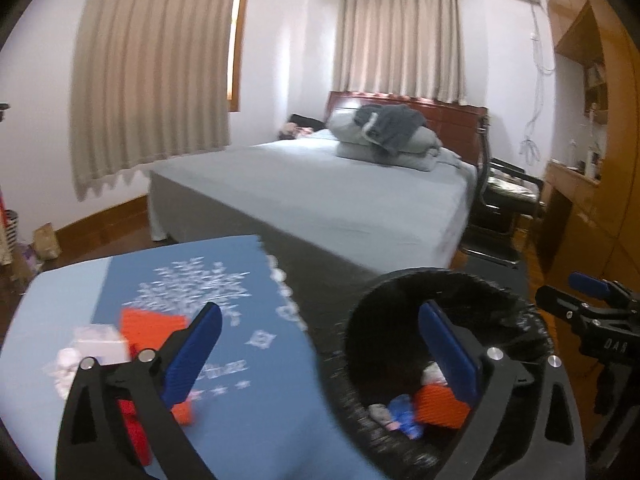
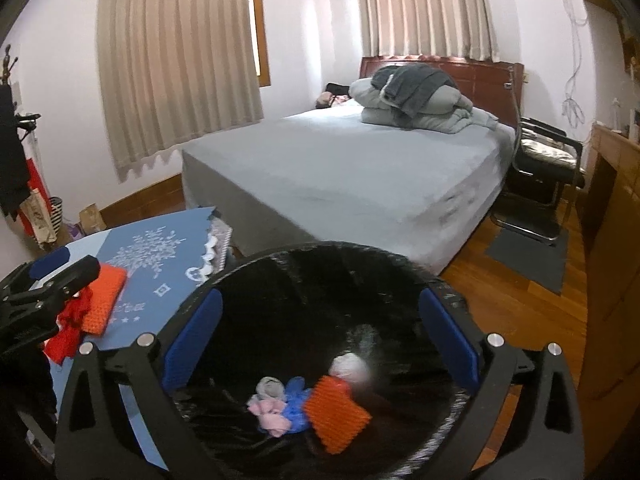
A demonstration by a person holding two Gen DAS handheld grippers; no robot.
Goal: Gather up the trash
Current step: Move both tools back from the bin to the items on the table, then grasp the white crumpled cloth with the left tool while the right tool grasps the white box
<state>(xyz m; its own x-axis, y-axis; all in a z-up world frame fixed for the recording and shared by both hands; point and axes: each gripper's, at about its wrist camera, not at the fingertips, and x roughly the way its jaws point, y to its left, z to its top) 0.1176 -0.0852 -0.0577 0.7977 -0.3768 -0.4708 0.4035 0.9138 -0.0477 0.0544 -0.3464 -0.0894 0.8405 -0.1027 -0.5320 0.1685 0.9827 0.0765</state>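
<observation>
Trash lies in two places. Inside the black-lined bin sit an orange knitted square, a blue scrap, a pink scrap, a grey wad and a pale ball, the last blurred. On the blue worktop, left of the bin, there are another orange knitted piece, a white box-like item, white crumpled bits and a red cloth.

The right tool hangs directly above the bin's mouth, fingers spread wide, nothing between them. The left tool straddles the gap between worktop and bin: its left finger is over the worktop items, its right finger over the bin. Its fingers are also wide apart; the red cloth sits close under its left side, possibly touching the frame, though blur prevents confirmation.

Behind stand a bed with folded bedding, curtains and a chair.
</observation>
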